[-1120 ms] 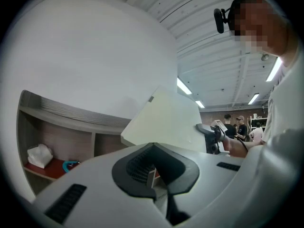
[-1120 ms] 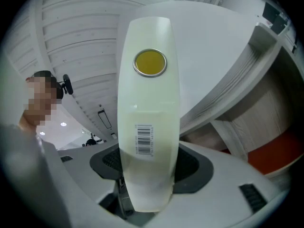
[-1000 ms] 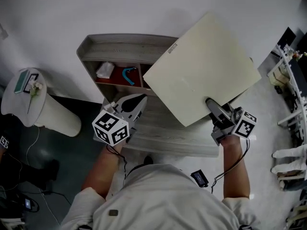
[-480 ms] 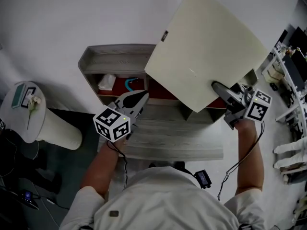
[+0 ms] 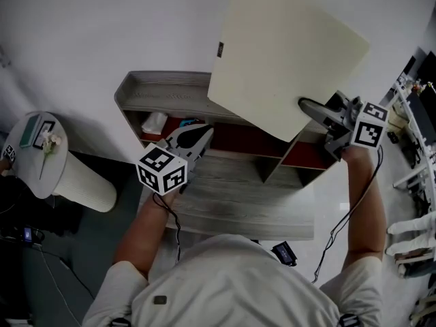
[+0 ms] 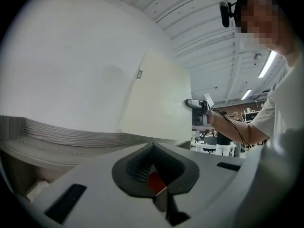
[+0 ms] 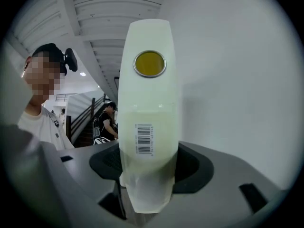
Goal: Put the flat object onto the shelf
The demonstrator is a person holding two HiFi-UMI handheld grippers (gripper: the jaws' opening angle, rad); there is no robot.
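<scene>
The flat object (image 5: 286, 53) looks like a stiff, light, smooth panel. The right claw (image 5: 312, 107) is clamped on its near edge and holds it tilted ahead of itself, above the shelf (image 5: 163, 87). Held by one edge, it may swing. The left claw (image 5: 196, 135) is closed and empty.

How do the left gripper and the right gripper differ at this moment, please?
The right gripper is shut on the edge of the cream board, while the left gripper has its jaws together on nothing. The right gripper is held up at the right end of the shelf; the left gripper sits lower, pointing at the shelf's open front. Both carry a marker cube.
</scene>
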